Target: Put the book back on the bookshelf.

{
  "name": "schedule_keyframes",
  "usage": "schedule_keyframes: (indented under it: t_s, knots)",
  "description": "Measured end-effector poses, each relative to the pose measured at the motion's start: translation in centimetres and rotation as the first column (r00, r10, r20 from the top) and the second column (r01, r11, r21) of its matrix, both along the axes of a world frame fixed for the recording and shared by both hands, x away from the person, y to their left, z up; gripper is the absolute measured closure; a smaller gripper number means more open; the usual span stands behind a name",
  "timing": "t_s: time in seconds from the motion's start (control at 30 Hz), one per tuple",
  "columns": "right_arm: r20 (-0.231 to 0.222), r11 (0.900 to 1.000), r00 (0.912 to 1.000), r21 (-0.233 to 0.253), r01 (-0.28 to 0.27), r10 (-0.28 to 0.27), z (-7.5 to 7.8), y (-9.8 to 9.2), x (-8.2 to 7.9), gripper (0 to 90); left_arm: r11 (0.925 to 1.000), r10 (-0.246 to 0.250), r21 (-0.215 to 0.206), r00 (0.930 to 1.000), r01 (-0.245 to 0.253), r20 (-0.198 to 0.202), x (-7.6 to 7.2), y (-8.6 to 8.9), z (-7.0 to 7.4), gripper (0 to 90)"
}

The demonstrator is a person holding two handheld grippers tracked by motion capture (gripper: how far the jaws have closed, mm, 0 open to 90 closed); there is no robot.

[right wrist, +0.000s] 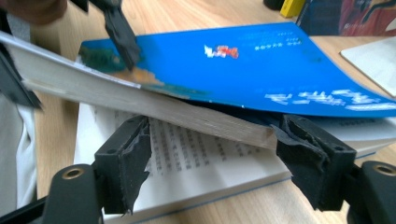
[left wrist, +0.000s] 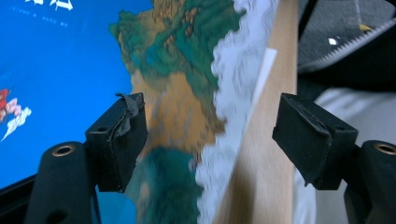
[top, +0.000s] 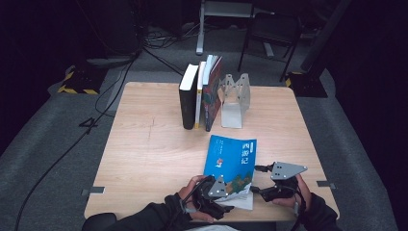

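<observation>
Lying at the near edge of the counter [top: 144, 144], the blue book [top: 231, 156] has its front part lifted, and printed pages show below it in the right gripper view.

The left hand-held gripper [top: 216, 188] is at the book's near left corner. In its own view the jaws stand wide apart over the cover, so it clamps nothing. One of its jaws seems to press on the cover in the right gripper view.

The right hand-held gripper [top: 269, 190] is at the near right corner, with jaws also apart. The raised block of pages passes between them, but I see no pinch.

The risk, I judge: nothing grips the raised part, so it could slip and fall shut, or thin pages could bend if a jaw pushes into the page edges. A sideways push could also slide the book off the near edge.

The book's long axis runs near to far, tilted a little; the title end points far, toward the standing books [top: 199, 94] and the bookend [top: 235, 98].
</observation>
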State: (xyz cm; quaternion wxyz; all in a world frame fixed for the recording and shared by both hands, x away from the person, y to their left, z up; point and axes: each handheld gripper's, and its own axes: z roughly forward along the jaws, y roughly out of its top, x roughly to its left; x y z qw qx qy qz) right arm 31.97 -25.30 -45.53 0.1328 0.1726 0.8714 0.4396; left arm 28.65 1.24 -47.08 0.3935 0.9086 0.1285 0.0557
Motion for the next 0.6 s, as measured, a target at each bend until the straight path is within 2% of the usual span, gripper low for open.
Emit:
schedule_keyframes:
  t_s: [0.03,0.17,0.27,0.33,0.43,0.6]
  knots:
    - [0.003,1.000,1.0000,-0.002,-0.002,0.002,0.0,0.1,0.0,26.8,0.9999,0.015,0.005,0.9998,-0.015,0.011,0.1,-0.2,0.0,27.3]
    - [0.007,1.000,1.0000,0.001,0.002,-0.002,0.2,0.4,0.1,26.8,0.9979,0.062,-0.020,0.9980,-0.062,0.013,0.4,-1.0,-0.2,29.8]
    - [0.012,1.000,0.9999,0.006,0.006,-0.007,0.2,0.5,0.1,26.8,0.9963,0.086,-0.008,0.9958,-0.086,0.033,0.6,-1.2,-0.3,33.4]
    - [0.012,1.000,0.9999,0.009,0.007,-0.007,0.1,0.5,0.1,26.7,0.9972,0.075,-0.005,0.9966,-0.075,0.035,0.8,-1.1,-0.1,35.3]
    - [0.012,1.000,0.9999,0.015,0.011,-0.012,0.1,0.5,0.2,26.8,0.9985,0.053,-0.012,0.9981,-0.053,0.030,0.8,-0.9,0.2,43.0]
    - [0.013,0.999,0.9996,0.038,0.023,-0.024,0.3,0.6,0.3,26.8,0.9993,0.029,-0.023,0.9995,-0.029,0.009,1.1,-0.4,0.7,49.2]
